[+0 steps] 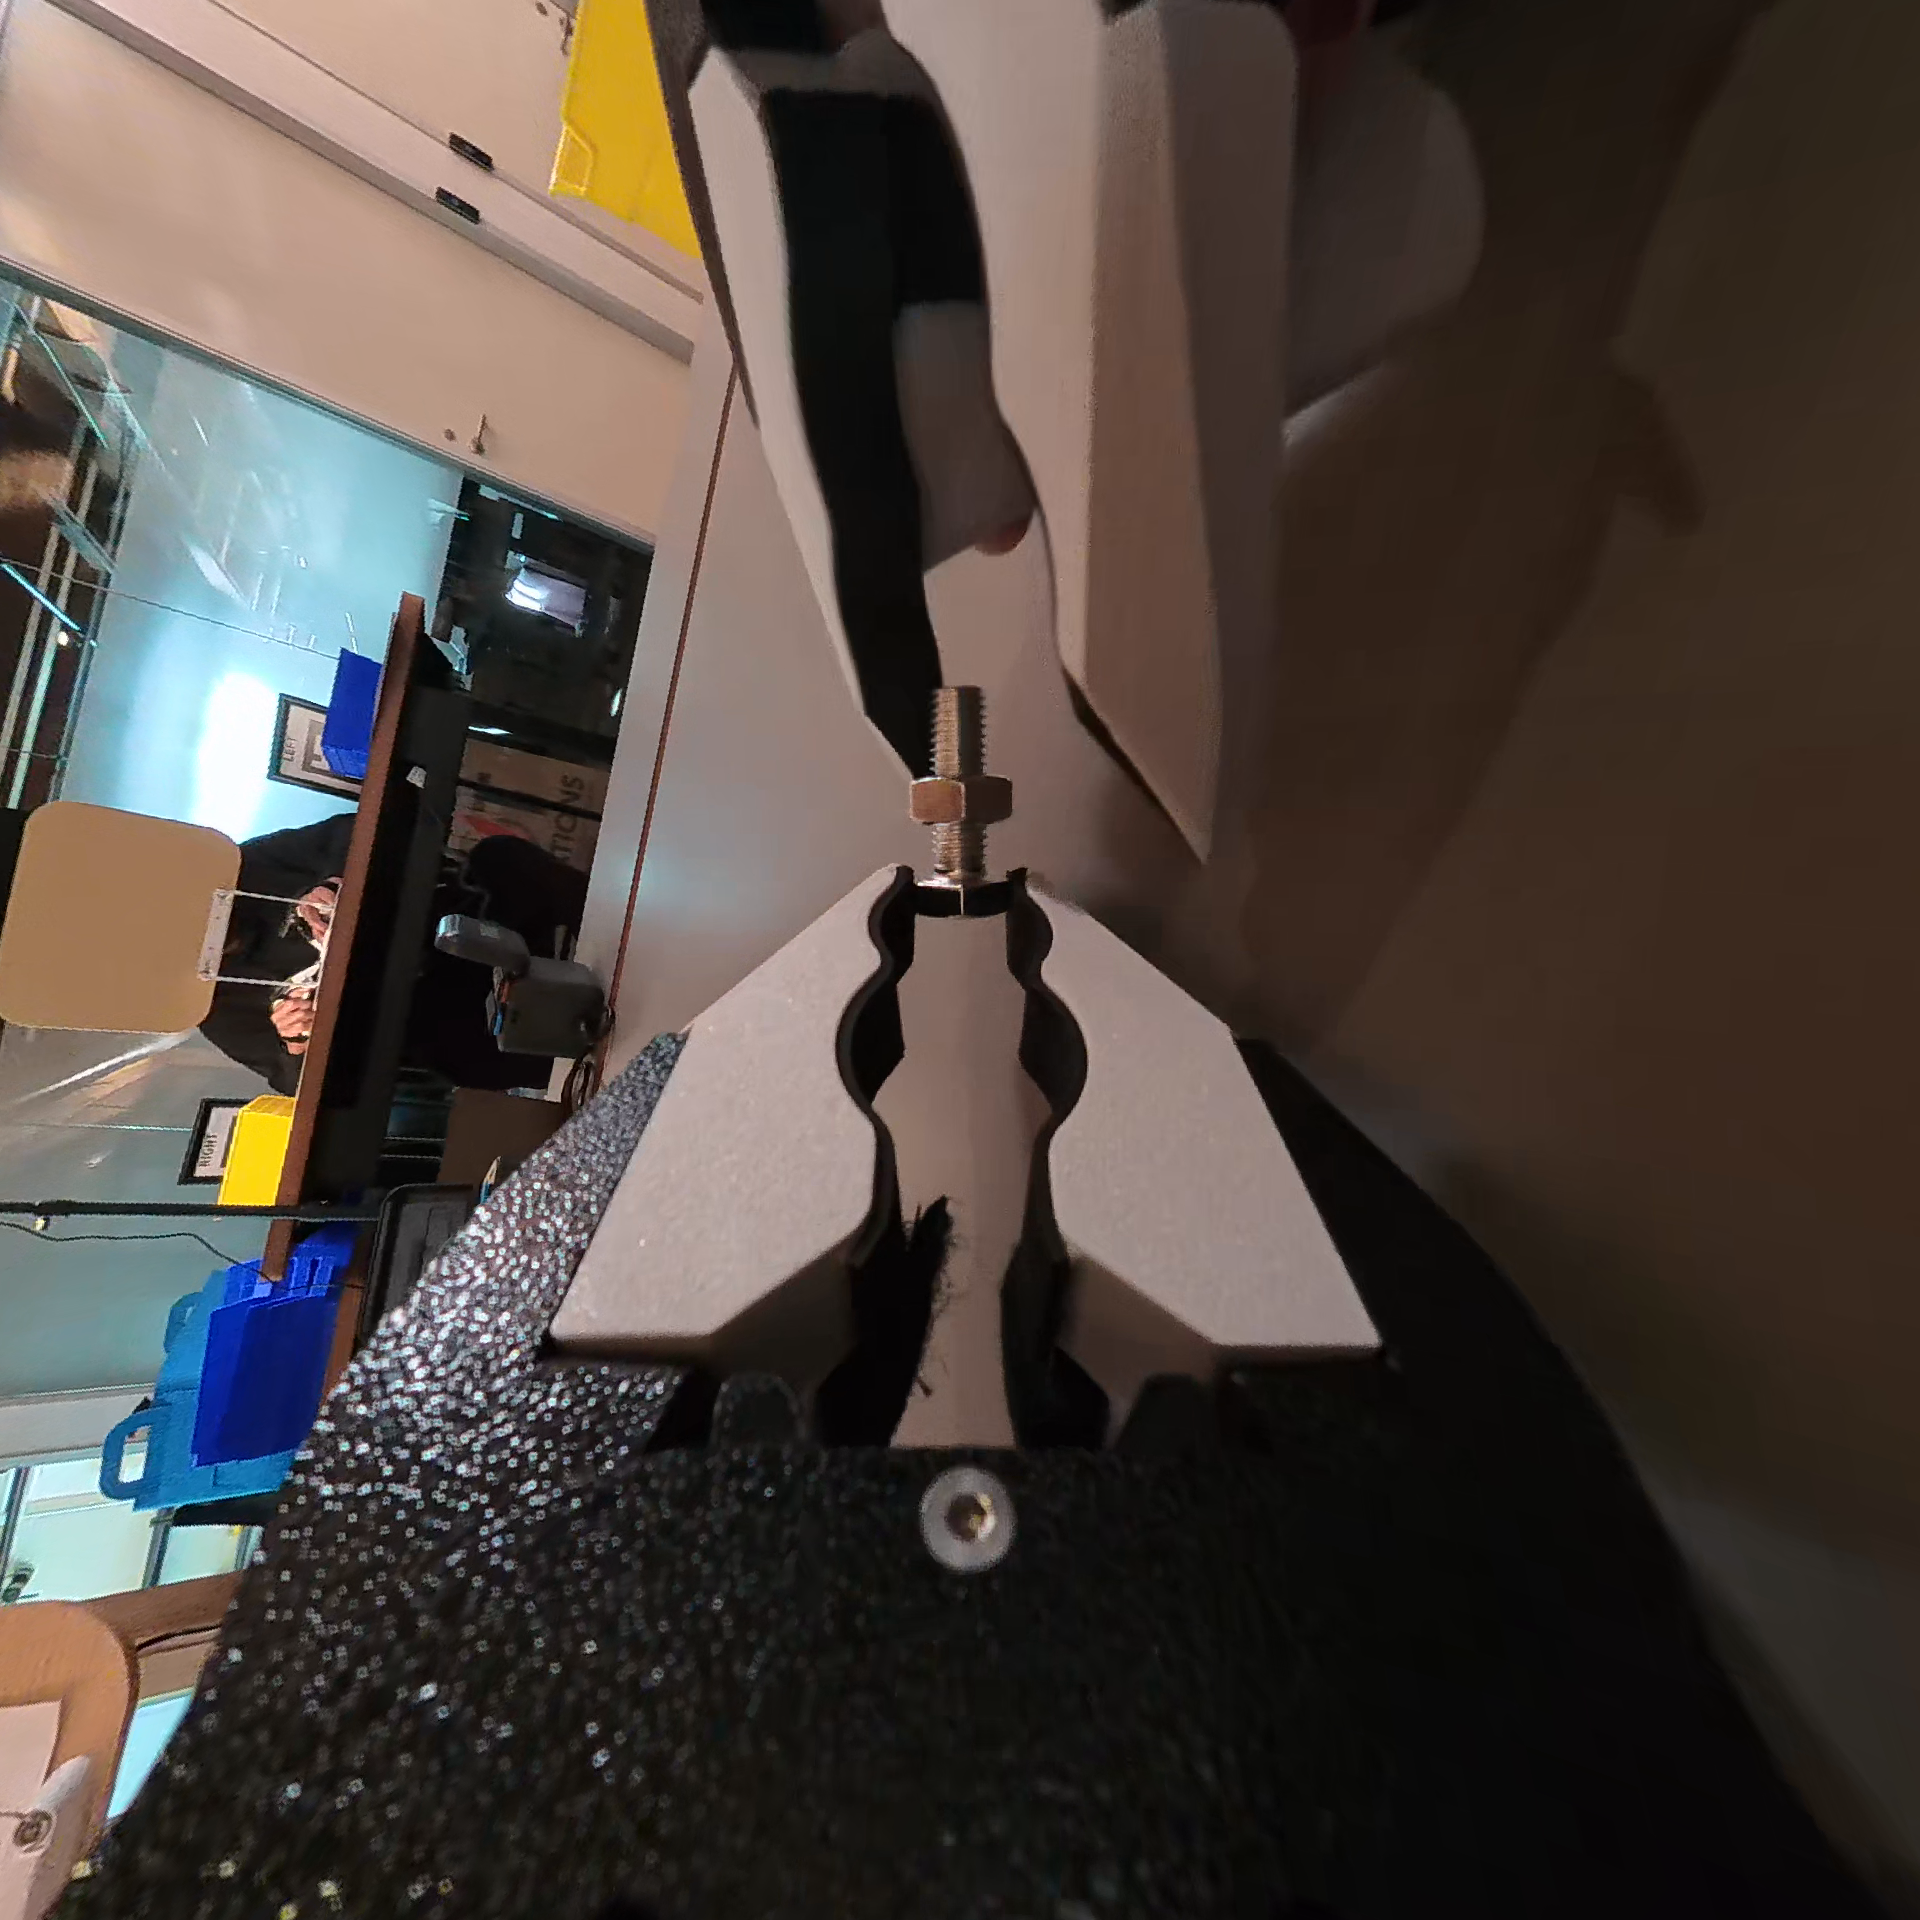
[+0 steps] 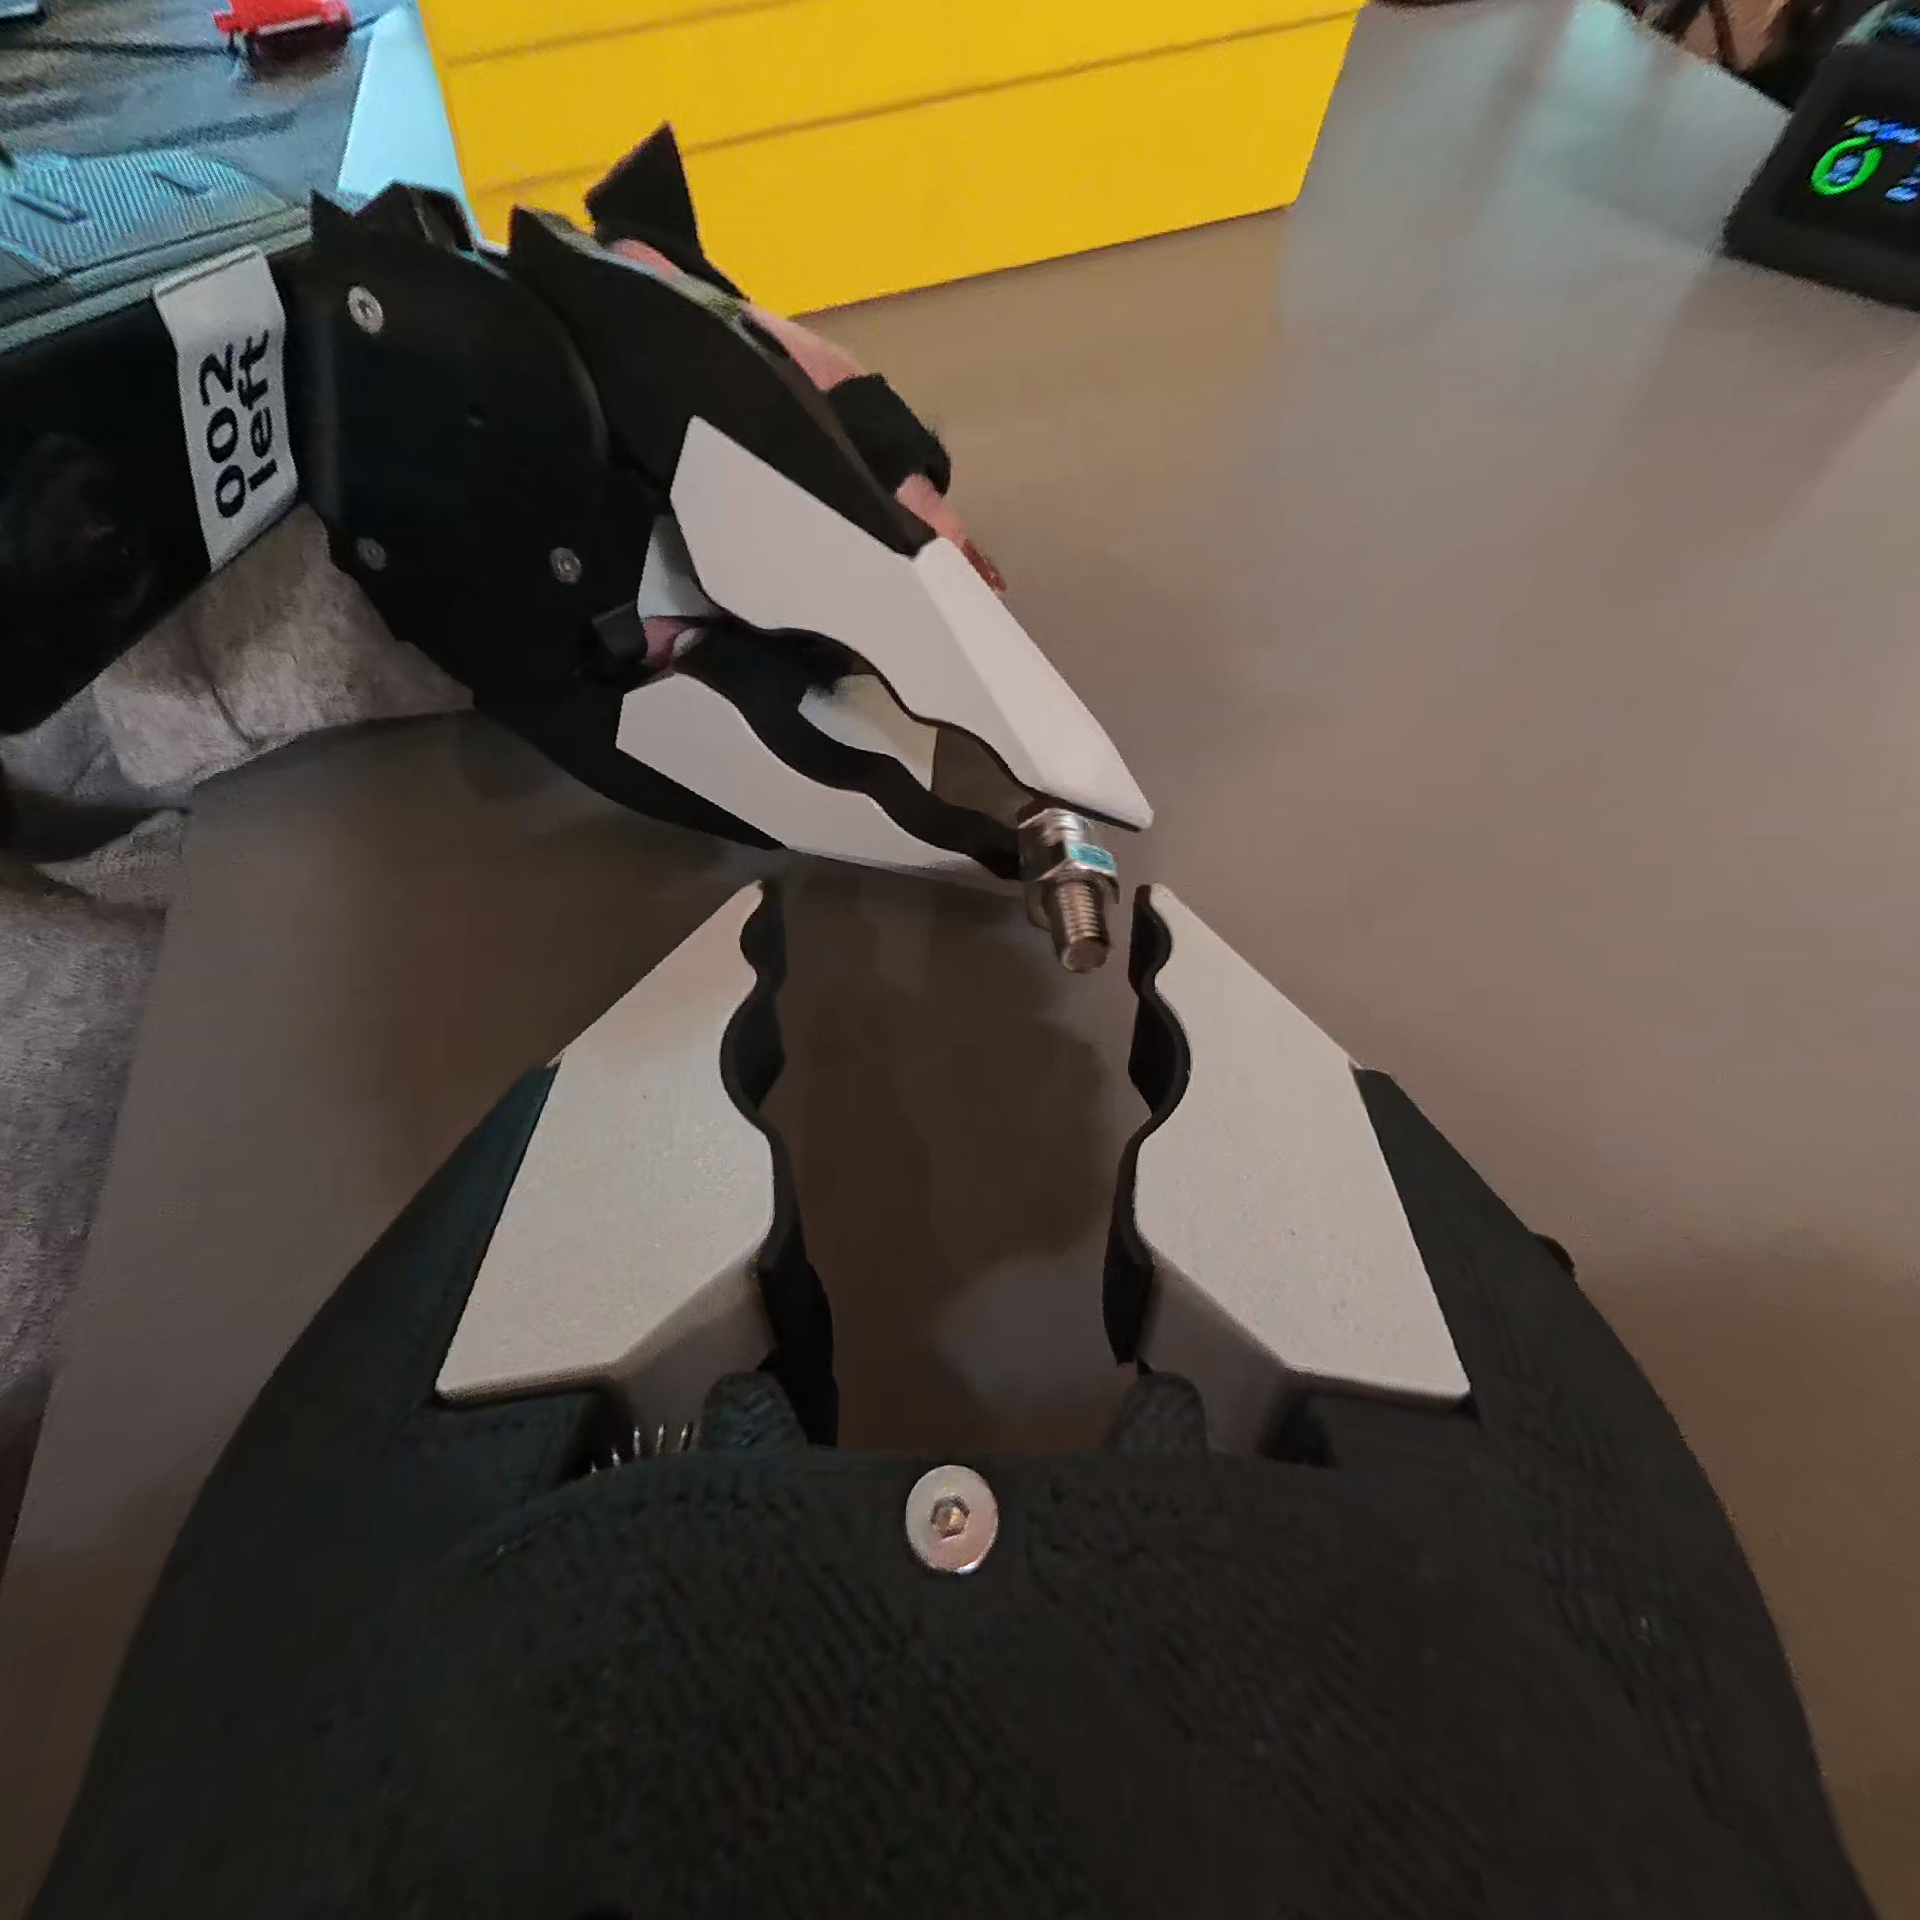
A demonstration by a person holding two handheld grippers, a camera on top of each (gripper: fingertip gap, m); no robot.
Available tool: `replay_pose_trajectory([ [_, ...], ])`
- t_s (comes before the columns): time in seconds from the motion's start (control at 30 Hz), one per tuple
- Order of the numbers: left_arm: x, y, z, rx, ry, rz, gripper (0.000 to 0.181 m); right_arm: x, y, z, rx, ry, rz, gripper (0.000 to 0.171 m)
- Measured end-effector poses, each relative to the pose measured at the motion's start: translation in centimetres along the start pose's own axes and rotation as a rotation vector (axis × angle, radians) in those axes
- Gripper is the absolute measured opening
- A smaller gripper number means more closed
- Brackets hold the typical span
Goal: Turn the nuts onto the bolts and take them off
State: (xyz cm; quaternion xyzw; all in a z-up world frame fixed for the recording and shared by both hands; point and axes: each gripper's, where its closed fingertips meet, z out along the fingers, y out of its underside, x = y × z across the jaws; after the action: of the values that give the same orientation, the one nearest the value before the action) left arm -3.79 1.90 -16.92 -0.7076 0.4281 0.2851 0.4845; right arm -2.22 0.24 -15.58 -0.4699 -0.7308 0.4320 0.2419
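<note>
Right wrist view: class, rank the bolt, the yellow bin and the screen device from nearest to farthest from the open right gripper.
1. The bolt, held by the left gripper, just off the right gripper's right fingertip.
2. The yellow bin, straight ahead across the table, at the top.
3. The screen device, far top right; about as far as the bin, so that order is uncertain.

Both grippers (image 2: 951, 904) have black textured bodies, white wavy-edged jaws and 1 silver screw (image 2: 951, 1519).

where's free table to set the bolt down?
Bare table right of the left tongs and ahead of the open right tongs, up to the yellow bin and the black screen device. Crowded on the left: grey cloth under the left tongs holding the bolt.
</note>
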Motion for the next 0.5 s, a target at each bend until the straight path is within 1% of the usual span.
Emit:
replay_pose_trajectory([
  [0.07, 0.0, 0.0, 0.0, 0.000, 0.005, -0.011, 0.016, -0.3, -0.4, 0.1, 0.010, 0.005, -0.064, 0.068],
  [0.1, 0.0, 0.0, 0.0, 0.006, 0.007, -0.015, 0.016, -1.0, -1.1, -0.1, 0.052, -0.019, -0.126, 0.068],
  [0.13, 0.0, 0.1, 0.0, -0.001, 0.008, -0.021, 0.017, -2.1, -2.2, -0.6, 0.120, -0.066, -0.169, 0.052],
  [0.17, 0.0, 0.1, 0.0, -0.002, 0.007, -0.022, 0.017, -2.2, -3.0, -1.0, 0.164, -0.058, -0.171, 0.051],
  [0.2, -0.1, 0.1, 0.0, 0.000, 0.005, -0.024, 0.017, -1.4, -3.0, -1.1, 0.148, -0.008, -0.166, 0.053],
  [0.23, -0.1, 0.1, 0.0, 0.000, 0.005, -0.025, 0.017, -0.3, -2.3, -1.1, 0.101, 0.050, -0.163, 0.059],
  [0.3, -0.1, 0.1, 0.0, -0.002, 0.003, -0.023, 0.016, 0.7, -0.6, -0.9, 0.009, 0.092, -0.135, 0.063],
  [0.4, -0.1, 0.1, 0.0, -0.007, 0.000, -0.010, 0.016, 0.5, 0.5, -0.4, -0.069, 0.060, -0.108, 0.057],
  [0.43, -0.1, 0.1, 0.1, -0.008, 0.001, -0.007, 0.016, 0.1, 0.2, -0.2, -0.060, 0.036, -0.117, 0.055],
  [0.5, -0.1, 0.1, 0.1, -0.009, 0.000, -0.012, 0.017, -2.2, -1.7, -0.3, 0.043, -0.075, -0.216, 0.051],
])
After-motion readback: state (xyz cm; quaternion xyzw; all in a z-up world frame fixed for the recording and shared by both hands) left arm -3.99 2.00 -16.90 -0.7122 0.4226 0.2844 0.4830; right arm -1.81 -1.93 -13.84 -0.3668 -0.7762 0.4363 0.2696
